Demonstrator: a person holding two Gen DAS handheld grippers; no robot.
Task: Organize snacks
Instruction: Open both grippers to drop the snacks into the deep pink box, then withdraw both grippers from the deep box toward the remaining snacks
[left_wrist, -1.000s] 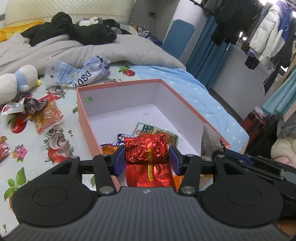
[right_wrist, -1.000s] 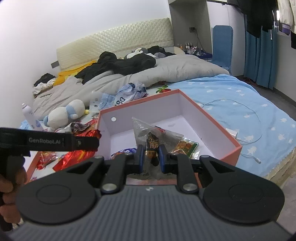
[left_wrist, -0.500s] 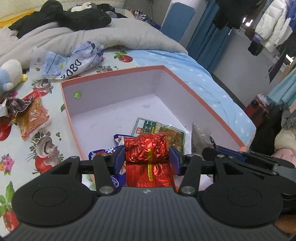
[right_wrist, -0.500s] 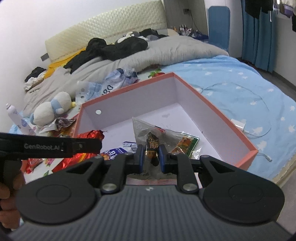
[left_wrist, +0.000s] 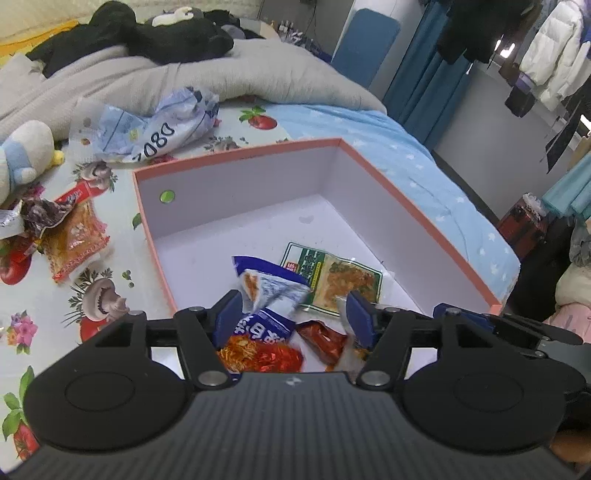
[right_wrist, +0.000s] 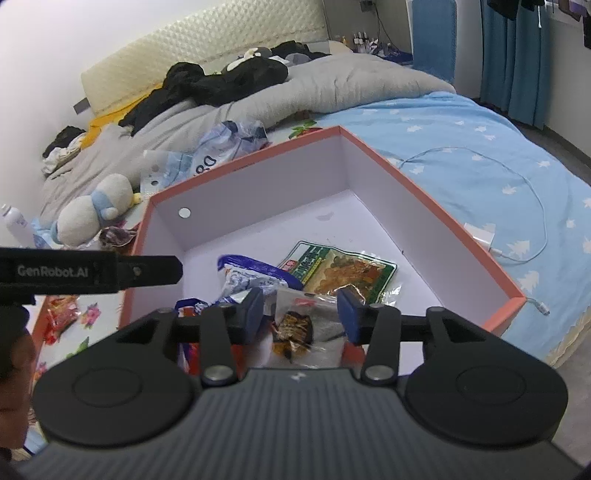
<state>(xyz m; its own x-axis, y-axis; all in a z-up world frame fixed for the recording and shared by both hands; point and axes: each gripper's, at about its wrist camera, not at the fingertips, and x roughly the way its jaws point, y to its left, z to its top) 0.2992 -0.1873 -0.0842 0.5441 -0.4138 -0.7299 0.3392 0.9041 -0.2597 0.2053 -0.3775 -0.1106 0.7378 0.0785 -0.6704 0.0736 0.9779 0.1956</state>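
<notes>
**Snack packets land in pink-rimmed box on cluttered bed**

A bed (right_wrist: 480, 177) in blue star-print sheets, heaped with a grey duvet (right_wrist: 332, 88), fills the room. On it sits the open box (left_wrist: 417, 206), holding a green packet (left_wrist: 332, 277), a blue-and-white packet (left_wrist: 269, 291) and a red foil packet (left_wrist: 258, 356). The left gripper (left_wrist: 293, 310) hangs spread wide, gripping nothing. The right gripper (right_wrist: 301, 308) is likewise parted, a clear packet (right_wrist: 299, 325) lying loose between its fingers. Such packets look light, crinkly and slippery; a sealed edge likely offers the surest hold. An orange packet (left_wrist: 75, 240) waits on the floral cloth (left_wrist: 103, 295) beside the box.
</notes>
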